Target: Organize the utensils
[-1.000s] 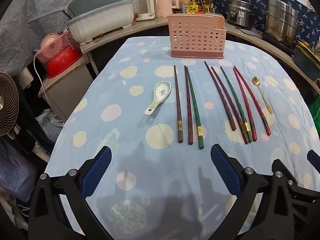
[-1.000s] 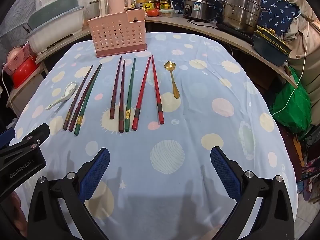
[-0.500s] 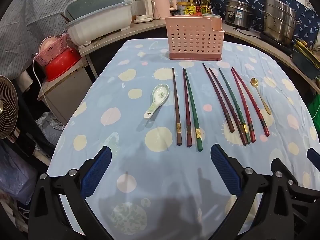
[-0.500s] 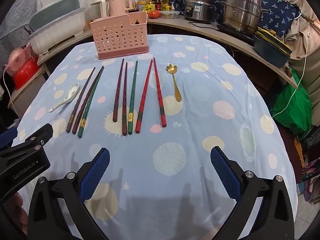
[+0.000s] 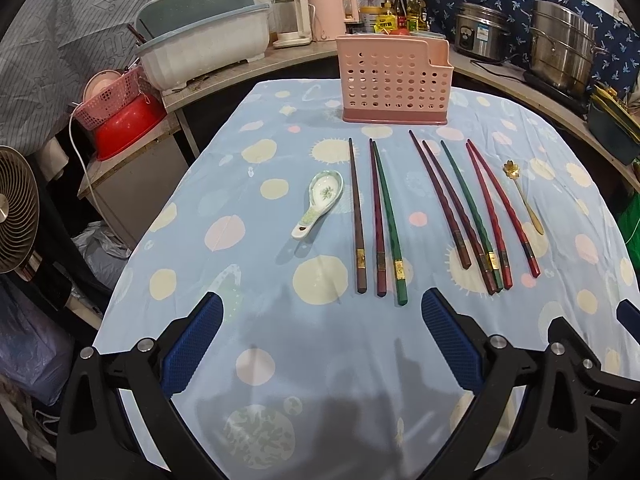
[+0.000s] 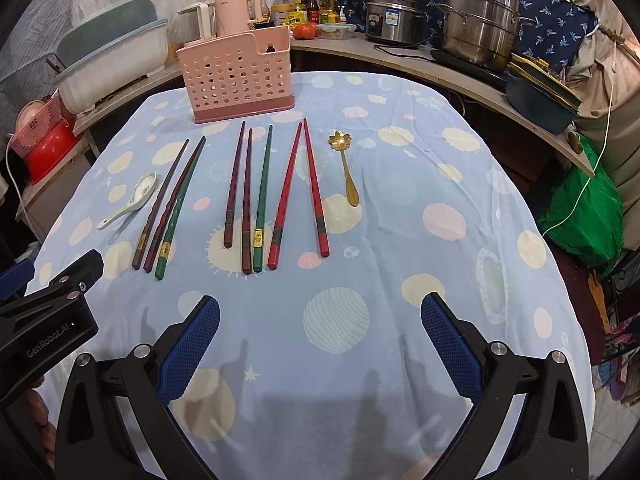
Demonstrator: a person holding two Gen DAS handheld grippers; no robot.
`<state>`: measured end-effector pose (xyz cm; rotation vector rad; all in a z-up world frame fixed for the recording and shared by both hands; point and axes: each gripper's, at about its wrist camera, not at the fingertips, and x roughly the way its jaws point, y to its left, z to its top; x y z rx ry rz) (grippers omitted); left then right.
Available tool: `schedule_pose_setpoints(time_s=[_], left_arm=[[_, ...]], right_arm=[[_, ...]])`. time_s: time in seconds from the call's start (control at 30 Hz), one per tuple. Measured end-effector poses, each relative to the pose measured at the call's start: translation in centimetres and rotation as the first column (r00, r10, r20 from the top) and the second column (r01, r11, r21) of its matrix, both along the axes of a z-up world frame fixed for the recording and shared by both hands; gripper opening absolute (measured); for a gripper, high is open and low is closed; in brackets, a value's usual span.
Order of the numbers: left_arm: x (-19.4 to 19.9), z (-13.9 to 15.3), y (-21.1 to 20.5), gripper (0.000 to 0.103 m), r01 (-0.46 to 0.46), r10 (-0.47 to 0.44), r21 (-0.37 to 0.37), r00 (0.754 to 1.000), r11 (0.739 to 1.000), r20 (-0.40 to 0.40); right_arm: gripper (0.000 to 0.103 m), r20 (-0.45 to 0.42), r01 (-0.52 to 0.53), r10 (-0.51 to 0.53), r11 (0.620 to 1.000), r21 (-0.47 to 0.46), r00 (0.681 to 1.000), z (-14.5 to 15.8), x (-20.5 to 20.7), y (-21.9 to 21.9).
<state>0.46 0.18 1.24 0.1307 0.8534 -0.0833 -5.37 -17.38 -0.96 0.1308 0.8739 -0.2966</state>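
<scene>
While my left gripper [image 5: 320,344] and right gripper [image 6: 320,340] hang with fingers wide apart and empty, the pink holder [image 5: 394,80] stands beyond the chopsticks [image 5: 456,204]. I judge these stiff, thin and slippery, best pinched at the thick near ends; the ceramic spoon [image 5: 320,202] looks fragile, and there is much free cloth around.

Both grippers hover side by side at the near edge, left gripper [image 5: 320,344] and right gripper [image 6: 320,344] spread wide, holding nothing.
</scene>
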Motion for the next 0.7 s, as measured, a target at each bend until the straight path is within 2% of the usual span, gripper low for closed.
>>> schedule_pose_setpoints(time_s=[0.7], left_arm=[[-0.12, -0.49, 0.03, 0.095, 0.003, -0.003, 0.002, 1.0, 1.0, 0.005]], right_arm=[[0.097, -0.001, 0.003, -0.003, 1.0, 0.008, 1.0, -0.21, -0.12, -0.26]])
